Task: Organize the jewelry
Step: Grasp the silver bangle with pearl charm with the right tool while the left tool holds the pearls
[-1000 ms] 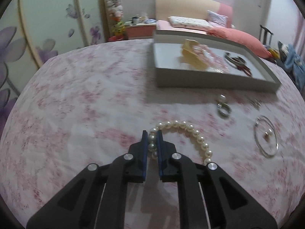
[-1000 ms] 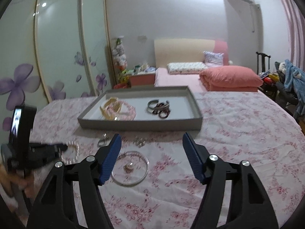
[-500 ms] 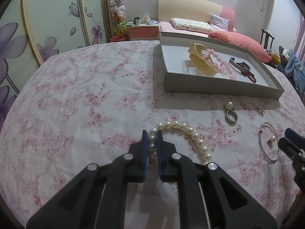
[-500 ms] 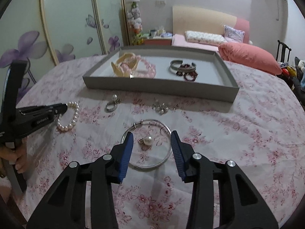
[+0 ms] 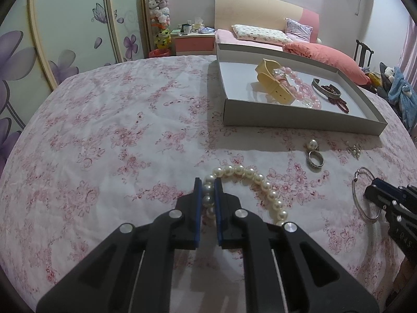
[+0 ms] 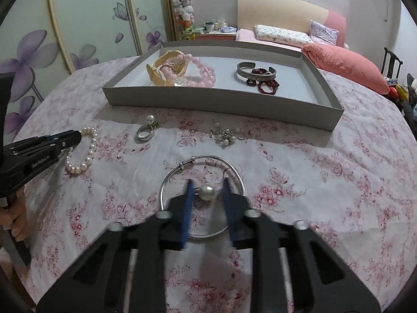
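Observation:
My left gripper is shut on the white pearl bracelet, which lies on the flowered cloth; the right wrist view shows that bracelet at the left gripper's tip. My right gripper is down over a silver bangle. Its jaws are closing with the bangle's pearl charm between them, and a small gap shows on the right side. From the left wrist view the right gripper reaches into the bangle. The grey tray holds several bracelets.
A silver ring and a pearl earring lie in front of the tray, with a small cluster of pearl pieces to their right. A hand holds the left gripper at the left edge. A bed and wardrobe stand behind.
My right gripper has come down and forward over the silver bangle, and its jaws have narrowed around the pearl charm. The left gripper stays shut on the pearl bracelet.

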Action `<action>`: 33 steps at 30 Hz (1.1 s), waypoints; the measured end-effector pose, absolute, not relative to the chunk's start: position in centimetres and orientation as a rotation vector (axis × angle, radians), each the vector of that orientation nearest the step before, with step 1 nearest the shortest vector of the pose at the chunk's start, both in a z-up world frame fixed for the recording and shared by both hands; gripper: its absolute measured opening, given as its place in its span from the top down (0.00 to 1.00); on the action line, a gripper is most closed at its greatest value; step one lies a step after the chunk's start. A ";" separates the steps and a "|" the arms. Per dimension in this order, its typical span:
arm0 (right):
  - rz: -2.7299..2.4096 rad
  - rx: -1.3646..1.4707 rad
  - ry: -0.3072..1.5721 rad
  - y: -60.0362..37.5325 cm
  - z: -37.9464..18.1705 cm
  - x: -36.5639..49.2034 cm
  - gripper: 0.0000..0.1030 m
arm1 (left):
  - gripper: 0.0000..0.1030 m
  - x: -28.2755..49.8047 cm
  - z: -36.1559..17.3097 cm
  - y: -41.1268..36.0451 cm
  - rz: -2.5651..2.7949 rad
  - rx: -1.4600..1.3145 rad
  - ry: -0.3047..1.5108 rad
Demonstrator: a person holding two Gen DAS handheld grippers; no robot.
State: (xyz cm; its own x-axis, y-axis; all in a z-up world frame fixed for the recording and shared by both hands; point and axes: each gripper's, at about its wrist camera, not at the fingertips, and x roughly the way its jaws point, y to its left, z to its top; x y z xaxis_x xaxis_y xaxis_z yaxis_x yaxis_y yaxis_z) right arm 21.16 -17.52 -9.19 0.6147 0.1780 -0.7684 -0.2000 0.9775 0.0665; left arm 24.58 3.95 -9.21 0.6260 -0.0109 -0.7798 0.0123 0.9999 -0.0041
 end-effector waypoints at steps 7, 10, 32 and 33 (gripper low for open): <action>0.221 0.015 0.846 -18.2 -8.7 20.9 0.84 | 0.90 24.6 -9.1 4.1 -0.031 -0.022 0.893; 0.217 0.035 0.798 -18.7 -7.7 20.5 0.84 | 0.90 24.3 -8.5 4.2 -0.043 -0.040 0.865; 0.159 0.076 0.472 -20.2 -2.1 17.7 0.84 | 0.90 18.7 0.1 1.3 -0.141 0.003 0.500; 0.154 0.075 0.454 -20.2 -1.8 17.5 0.84 | 0.90 18.5 0.3 1.2 -0.143 0.003 0.492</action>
